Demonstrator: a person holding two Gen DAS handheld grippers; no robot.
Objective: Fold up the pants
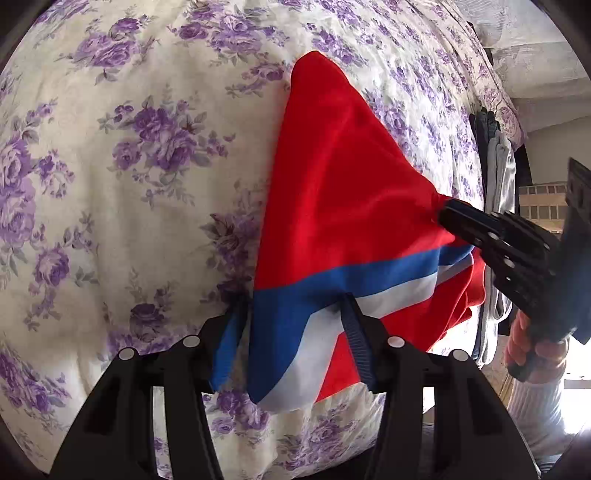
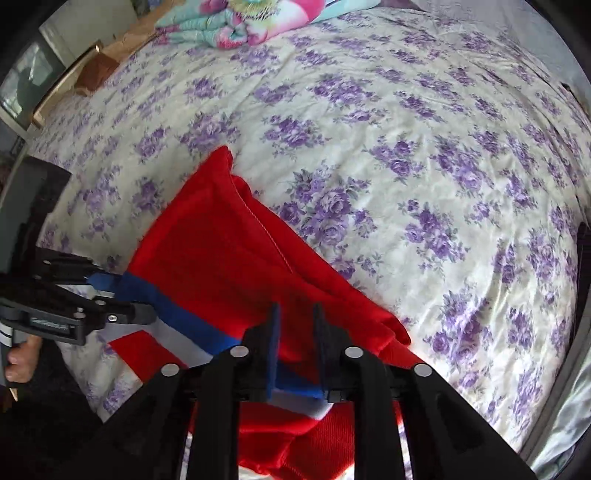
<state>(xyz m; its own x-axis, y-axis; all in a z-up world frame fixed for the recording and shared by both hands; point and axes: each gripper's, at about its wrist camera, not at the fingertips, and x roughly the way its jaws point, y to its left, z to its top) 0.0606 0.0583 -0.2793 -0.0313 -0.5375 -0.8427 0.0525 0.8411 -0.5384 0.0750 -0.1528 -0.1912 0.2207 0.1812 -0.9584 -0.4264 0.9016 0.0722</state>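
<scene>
Red pants (image 1: 332,177) with a blue band and a white band across 1 end, raised partly off a bed (image 1: 129,184) and stretched between 2 sets of tongs. Far end of the red cloth resting on the bedspread, tapering to a point in the left wrist view; a white stitched seam running along the fabric in the right wrist view (image 2: 229,258). Striped end nearest the cameras, creased and drooping in loose folds below the held edge.

Left tongs (image 1: 295,321) clamped on the blue-and-white striped edge, cloth pinched between the 2 black fingers and hanging down past them. Seen from the right wrist view as a black tool (image 2: 122,314) at the left, gripping the blue band, with a bare hand (image 2: 20,360) on its handle.

Right tongs (image 2: 295,325) pressed together on the red fabric just above the stripes, only a narrow gap with cloth in it. Seen from the left wrist view (image 1: 448,214) biting a gathered red corner at the right, held by a hand (image 1: 532,343) in a white sleeve.

Bedspread cream with purple roses, wrinkled, bare around the pants. A folded turquoise-and-pink blanket (image 2: 240,22) at the far head of the bed, well apart from the pants. Grey and dark garments (image 1: 495,177) hanging past the bed's right edge.
</scene>
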